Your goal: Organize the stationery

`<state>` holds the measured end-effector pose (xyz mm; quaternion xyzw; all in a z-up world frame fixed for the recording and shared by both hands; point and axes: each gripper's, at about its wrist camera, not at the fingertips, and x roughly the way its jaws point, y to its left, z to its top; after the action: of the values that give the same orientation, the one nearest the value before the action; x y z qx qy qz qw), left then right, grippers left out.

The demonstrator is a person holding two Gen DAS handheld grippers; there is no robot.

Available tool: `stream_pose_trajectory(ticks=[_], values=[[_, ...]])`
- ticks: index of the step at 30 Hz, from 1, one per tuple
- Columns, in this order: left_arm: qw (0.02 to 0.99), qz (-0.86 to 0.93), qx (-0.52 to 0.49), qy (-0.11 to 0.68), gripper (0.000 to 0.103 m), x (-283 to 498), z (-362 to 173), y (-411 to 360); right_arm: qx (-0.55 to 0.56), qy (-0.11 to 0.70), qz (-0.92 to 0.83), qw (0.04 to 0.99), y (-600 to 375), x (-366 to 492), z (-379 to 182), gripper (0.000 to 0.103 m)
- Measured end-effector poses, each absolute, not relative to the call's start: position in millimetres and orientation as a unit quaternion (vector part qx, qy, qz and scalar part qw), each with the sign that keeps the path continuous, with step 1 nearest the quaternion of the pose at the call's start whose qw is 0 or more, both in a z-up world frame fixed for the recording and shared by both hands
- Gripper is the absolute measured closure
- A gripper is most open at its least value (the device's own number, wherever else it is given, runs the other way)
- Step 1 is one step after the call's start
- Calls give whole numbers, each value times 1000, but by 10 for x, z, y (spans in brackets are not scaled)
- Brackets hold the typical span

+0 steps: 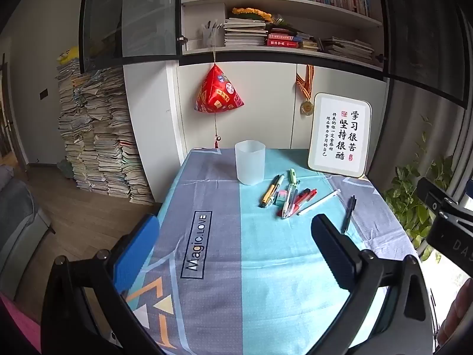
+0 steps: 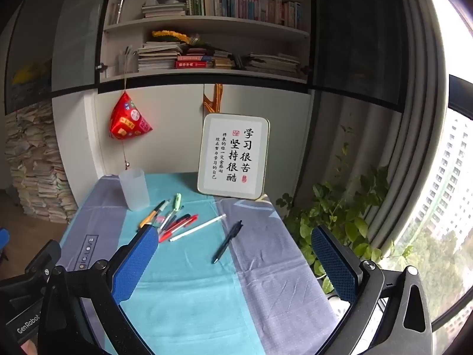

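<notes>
Counter (image 1: 266,266) wearing teal-and-grey cloth, standing against white cabinet under bookshelves (image 1: 295,9). Paper stacks (image 1: 97,136) piling on wood floor at left, leafy plant (image 2: 340,207) by window at right. Frosted cup (image 1: 249,161) sitting upright near back edge; pens (image 1: 288,196) lying loose just beside it, dark pen (image 2: 227,241) lying apart. Framed calligraphy sign (image 1: 340,134) leaning behind. Left claw (image 1: 233,230) and right claw (image 2: 233,245) both hanging spread wide (nothing between fingers), above near cloth.
</notes>
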<state>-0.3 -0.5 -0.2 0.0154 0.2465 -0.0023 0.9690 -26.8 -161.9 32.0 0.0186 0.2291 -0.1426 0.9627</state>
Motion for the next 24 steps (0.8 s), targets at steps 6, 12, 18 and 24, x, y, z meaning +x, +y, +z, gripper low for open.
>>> stream_pose_trajectory(ticks=[6, 12, 18, 24], values=[[967, -2, 19, 253, 1, 22, -9, -46, 15, 228, -139, 963, -1622, -271, 322, 0], [972, -3, 5, 237, 1, -21, 10, 34, 3, 223, -140, 965, -1524, -273, 336, 0], [972, -6, 8, 235, 1, -28, 3, 24, -13, 221, -139, 965, -1500, -294, 318, 0], [972, -3, 11, 235, 1, -32, 9, 17, -4, 219, -131, 967, -1524, -284, 330, 0]])
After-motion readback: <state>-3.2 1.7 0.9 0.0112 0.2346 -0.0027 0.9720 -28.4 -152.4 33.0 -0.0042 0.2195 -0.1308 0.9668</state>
